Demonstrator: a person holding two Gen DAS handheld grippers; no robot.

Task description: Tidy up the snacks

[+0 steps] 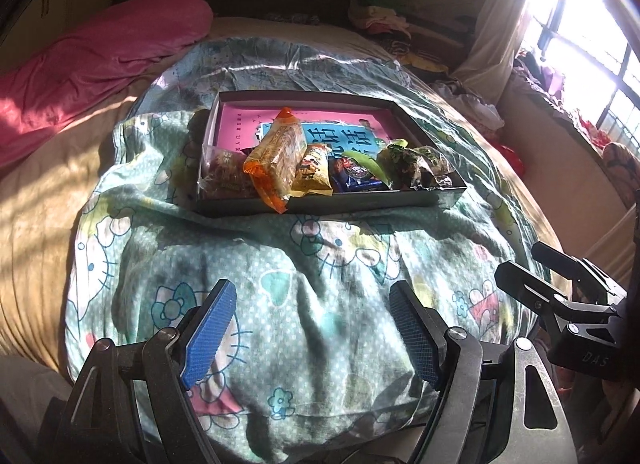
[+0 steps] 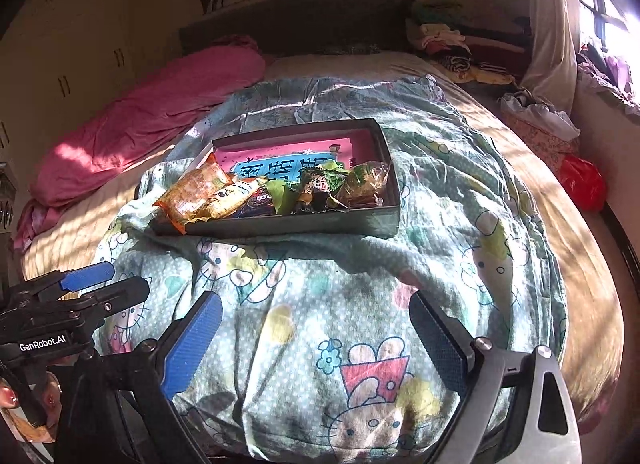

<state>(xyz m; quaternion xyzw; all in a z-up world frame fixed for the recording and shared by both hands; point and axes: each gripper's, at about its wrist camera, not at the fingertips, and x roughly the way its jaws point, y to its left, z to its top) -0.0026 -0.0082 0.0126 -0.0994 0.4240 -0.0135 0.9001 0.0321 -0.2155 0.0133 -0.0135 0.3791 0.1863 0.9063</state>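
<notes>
Hovering low over the cartoon-print quilt on the bed, the left gripper and the right gripper both have their blue-padded fingers spread wide with nothing between them, side by side and well short of the shallow dark box that sits on the quilt ahead. The snacks are gathered in that box along its near wall: an orange packet propped up and poking over the near rim, a yellow packet just beside it, a dark blue wrapper, something green and a clear bag toward the right end, with a pink book lying flat under them. This fits either a box with its contents already gathered or one waiting for its contents to be tidied further, so the pictures do not settle which move is due. Any reach into the box would go best if it comes in from above the near rim rather than pushing at it, since the soft quilt could let the box tip or slide. The orange packet's overhanging end looks like the easiest place to pinch, lightly, as crinkly wrappers slip and crush
</notes>
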